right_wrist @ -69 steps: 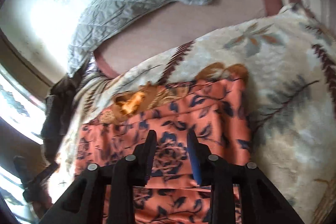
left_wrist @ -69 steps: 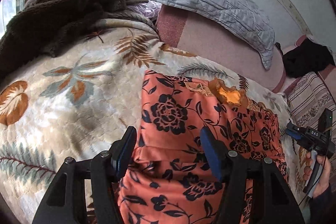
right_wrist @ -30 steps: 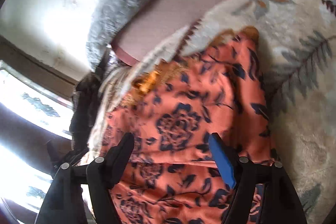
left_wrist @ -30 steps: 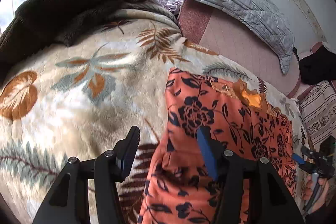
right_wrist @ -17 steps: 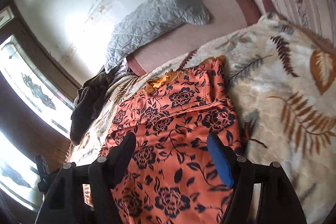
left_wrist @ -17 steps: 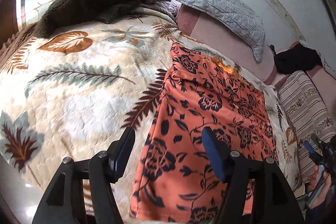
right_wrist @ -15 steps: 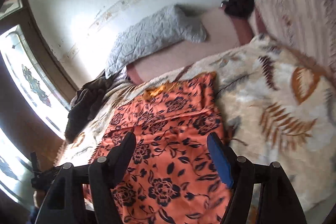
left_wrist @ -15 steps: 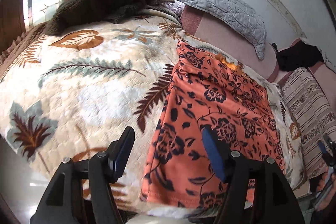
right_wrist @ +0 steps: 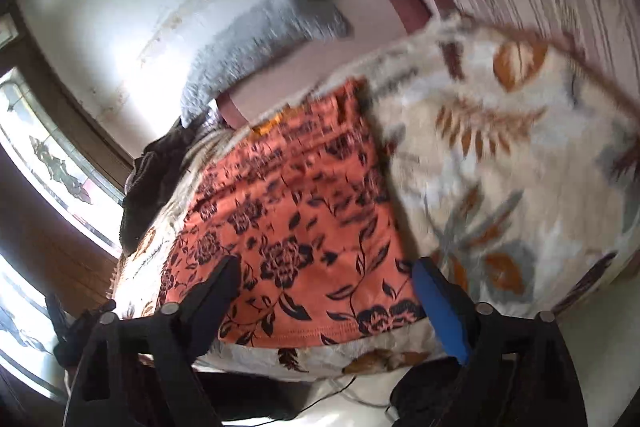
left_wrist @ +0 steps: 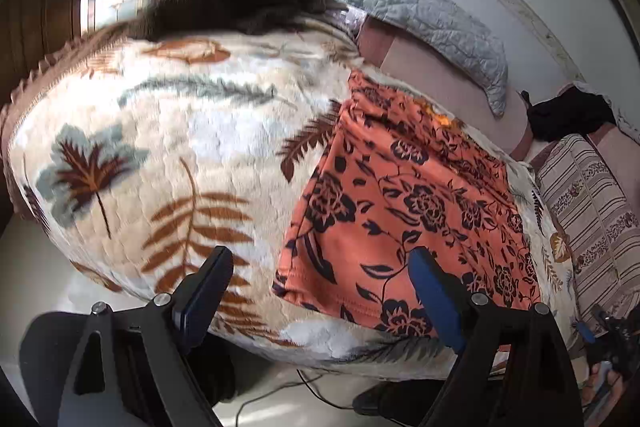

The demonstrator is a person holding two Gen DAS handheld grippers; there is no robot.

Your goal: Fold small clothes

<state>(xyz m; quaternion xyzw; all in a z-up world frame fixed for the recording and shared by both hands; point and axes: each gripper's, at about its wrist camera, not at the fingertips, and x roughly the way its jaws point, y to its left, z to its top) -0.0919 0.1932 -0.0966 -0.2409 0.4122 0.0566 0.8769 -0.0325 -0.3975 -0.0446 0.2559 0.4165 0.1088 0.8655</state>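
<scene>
An orange garment with a black flower print (left_wrist: 404, 203) lies flat on a cream leaf-patterned blanket (left_wrist: 168, 131), its near hem at the bed's front edge. It also shows in the right wrist view (right_wrist: 296, 227). My left gripper (left_wrist: 324, 279) is open and empty, held off the bed's front edge in front of the hem's left corner. My right gripper (right_wrist: 326, 291) is open and empty, in front of the hem's right part. The right gripper also shows at the far right of the left wrist view (left_wrist: 612, 339).
A dark brown fleece heap (left_wrist: 240, 3) lies at the bed's far left. A grey quilted pillow (left_wrist: 432, 23) leans on the pink headboard (left_wrist: 436, 71). A striped cushion (left_wrist: 592, 195) and black cloth (left_wrist: 568, 115) sit at the right. Cables (left_wrist: 288, 391) lie on the floor.
Both grippers have pulled back from over the garment to beyond the bed's front edge. The right gripper's jaws have widened. The garment now lies spread out flat.
</scene>
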